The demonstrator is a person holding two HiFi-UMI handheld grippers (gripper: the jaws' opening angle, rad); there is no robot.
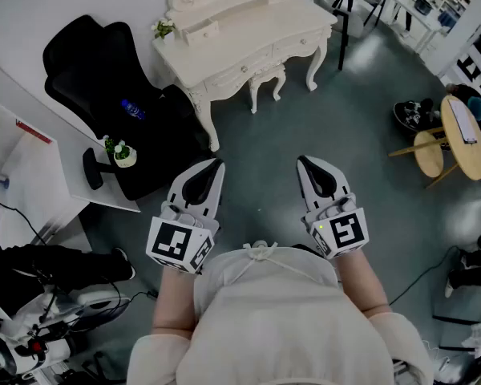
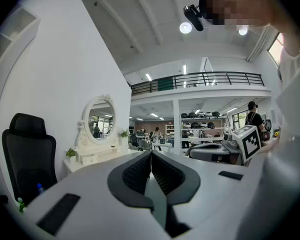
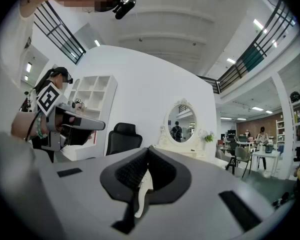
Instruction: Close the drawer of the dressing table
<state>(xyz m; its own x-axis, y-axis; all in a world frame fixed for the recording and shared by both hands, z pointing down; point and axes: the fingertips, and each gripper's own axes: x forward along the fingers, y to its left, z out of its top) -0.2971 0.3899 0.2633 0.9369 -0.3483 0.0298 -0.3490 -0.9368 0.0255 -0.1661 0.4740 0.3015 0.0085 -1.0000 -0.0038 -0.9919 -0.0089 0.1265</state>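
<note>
The white dressing table with its oval mirror stands at the top of the head view, well ahead of both grippers. On its top, a small drawer seems to stick out a little. My left gripper and right gripper are held side by side near my body and point level towards the table. Both are shut with nothing between the jaws. The left gripper view shows its closed tips with the table far off at the left. The right gripper view shows its closed tips below the mirror.
A black office chair with a blue bottle on it stands left of the dressing table. A white stool is tucked under the table. A white desk is at the left and a round wooden table at the right.
</note>
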